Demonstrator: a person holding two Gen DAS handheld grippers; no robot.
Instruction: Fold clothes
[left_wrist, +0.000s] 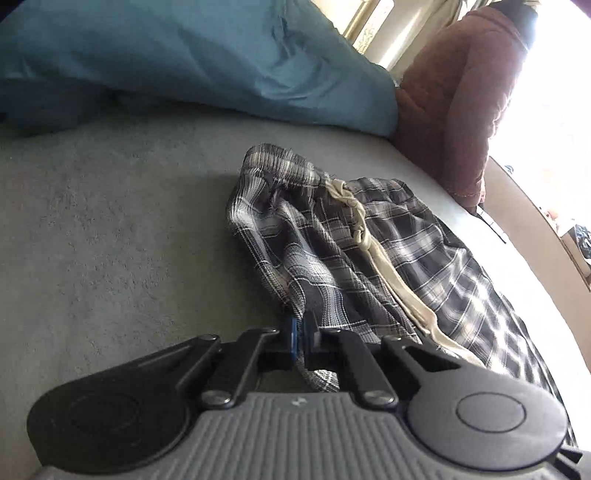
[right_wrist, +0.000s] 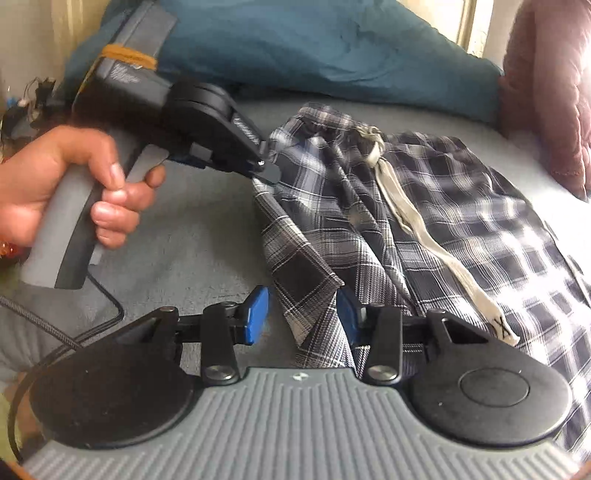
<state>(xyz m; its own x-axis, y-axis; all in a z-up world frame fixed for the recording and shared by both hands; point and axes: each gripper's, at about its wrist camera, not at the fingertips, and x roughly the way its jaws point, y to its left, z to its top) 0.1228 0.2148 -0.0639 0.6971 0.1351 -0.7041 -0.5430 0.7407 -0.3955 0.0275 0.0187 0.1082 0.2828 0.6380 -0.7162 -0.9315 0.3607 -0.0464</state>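
Dark plaid shorts (left_wrist: 369, 236) with a cream drawstring (left_wrist: 384, 266) lie crumpled on a grey bed cover (left_wrist: 110, 221). My left gripper (left_wrist: 300, 332) is shut, its blue pads pinching the shorts' near hem. In the right wrist view the same shorts (right_wrist: 424, 206) spread to the right, and a hand (right_wrist: 55, 184) holds the left gripper (right_wrist: 266, 174) clamped on their left edge. My right gripper (right_wrist: 301, 317) is open. A folded flap of plaid cloth runs between its blue pads; the left pad stands clear of it.
A blue pillow or blanket (left_wrist: 184, 55) is bunched along the back of the bed (right_wrist: 332, 44). A brownish quilted garment (left_wrist: 461, 92) sits at the right (right_wrist: 554, 92). A black cable (right_wrist: 92, 325) trails under the hand. Bare grey cover (right_wrist: 192, 240) lies left of the shorts.
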